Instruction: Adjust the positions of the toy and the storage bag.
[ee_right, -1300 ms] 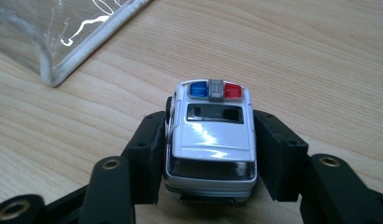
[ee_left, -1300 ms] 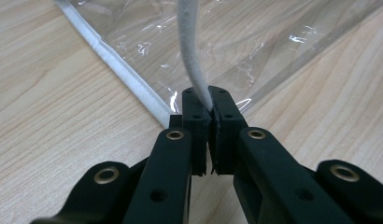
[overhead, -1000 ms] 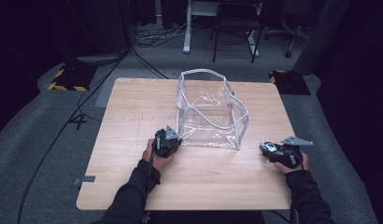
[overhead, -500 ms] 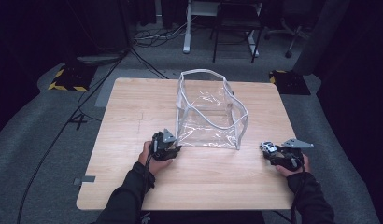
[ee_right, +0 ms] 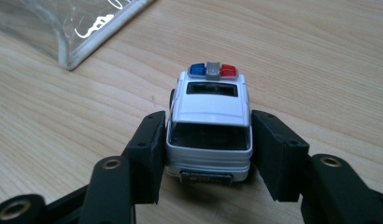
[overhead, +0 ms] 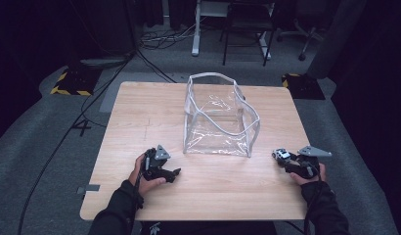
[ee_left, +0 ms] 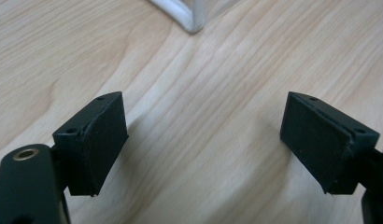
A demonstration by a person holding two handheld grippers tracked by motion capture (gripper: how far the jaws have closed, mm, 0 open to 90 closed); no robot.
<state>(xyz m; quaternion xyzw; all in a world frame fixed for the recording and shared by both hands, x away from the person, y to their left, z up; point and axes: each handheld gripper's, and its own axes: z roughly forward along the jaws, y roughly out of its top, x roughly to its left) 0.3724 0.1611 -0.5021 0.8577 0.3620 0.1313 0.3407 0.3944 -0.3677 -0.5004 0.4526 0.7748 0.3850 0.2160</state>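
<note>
From the high view, my left claw rests on the desk near its front-left corner, and my right claw sits by the front-right edge with a toy police car. The clear plastic bag stands open mid-desk, between them.

In the left gripper view, my left claw is spread wide over bare wood, holding nothing.

In the right gripper view, my right claw clamps the toy police car by its sides. I judge the next move is lifting it over the bag's rim. I can read no writing; the plate is blurred.
</note>
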